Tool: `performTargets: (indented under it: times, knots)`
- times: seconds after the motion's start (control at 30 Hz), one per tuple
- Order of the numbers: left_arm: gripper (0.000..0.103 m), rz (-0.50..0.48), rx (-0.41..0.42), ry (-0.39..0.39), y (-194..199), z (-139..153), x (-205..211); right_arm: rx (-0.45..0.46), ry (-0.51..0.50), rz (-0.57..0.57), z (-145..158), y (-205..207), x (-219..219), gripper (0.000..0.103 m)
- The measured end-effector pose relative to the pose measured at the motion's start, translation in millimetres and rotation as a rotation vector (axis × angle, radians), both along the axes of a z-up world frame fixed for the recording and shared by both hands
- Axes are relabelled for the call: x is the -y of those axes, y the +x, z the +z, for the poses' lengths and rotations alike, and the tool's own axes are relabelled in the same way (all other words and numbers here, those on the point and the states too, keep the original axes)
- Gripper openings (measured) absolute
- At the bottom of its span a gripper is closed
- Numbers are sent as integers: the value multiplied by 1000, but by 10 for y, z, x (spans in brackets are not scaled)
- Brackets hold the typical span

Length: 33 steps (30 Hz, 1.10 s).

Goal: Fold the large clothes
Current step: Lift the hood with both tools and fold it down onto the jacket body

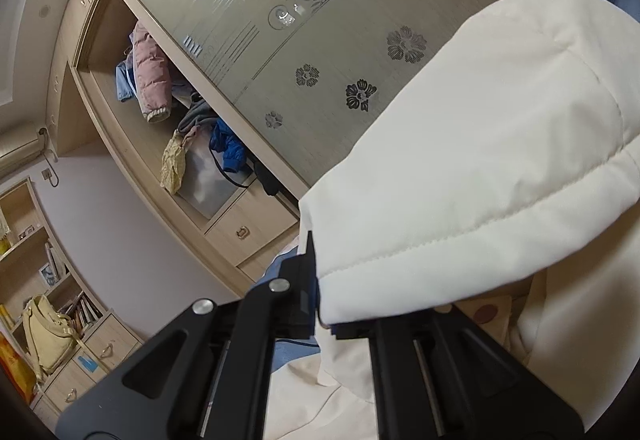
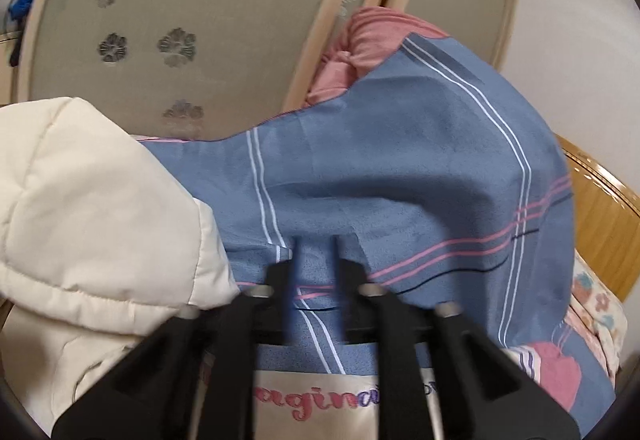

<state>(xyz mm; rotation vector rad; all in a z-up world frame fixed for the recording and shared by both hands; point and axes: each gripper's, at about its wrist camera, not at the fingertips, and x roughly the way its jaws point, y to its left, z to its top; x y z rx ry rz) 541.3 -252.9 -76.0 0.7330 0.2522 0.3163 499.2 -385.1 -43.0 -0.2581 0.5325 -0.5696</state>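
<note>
Cream jacket (image 1: 480,160), pink cursive "agin" lettering (image 2: 320,406)

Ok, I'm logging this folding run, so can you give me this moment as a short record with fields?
garment: cream padded jacket, lifted and draped
left gripper: shut on the jacket's hem edge
right gripper: open, holding nothing, over the blue bedcover
surface: bed with blue striped bedcover, pink blanket behind it
background: wardrobe with floral sliding door, clothes on its open shelf
fold status: not yet folded
</note>
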Motion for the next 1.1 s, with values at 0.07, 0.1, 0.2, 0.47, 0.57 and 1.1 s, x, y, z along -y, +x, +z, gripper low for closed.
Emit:
performTargets:
  times: [0.07,0.1,0.2,0.47,0.57,1.1]
  knots:
    - [4,3,2,2,3,-3,8,21,-75,83,27,-97,-140,102]
    - [4,3,2,1,2,3,7,9,-98,129,26,-109,-221,102]
    - [4,3,-1,-14,9,28,-14,11,-203,213,-42,-103,-542,102]
    - [5,11,-14,-27,4,46,-65,-24,-369,108,-422,207,-744,89]
    - [5,13,-18,-47,-19,75,-89,-55,-256,217,-399,136,-677,89]
    - [5,33,-43,-86,22,61,-186,-103,-298,242,-550,199,-810,85]
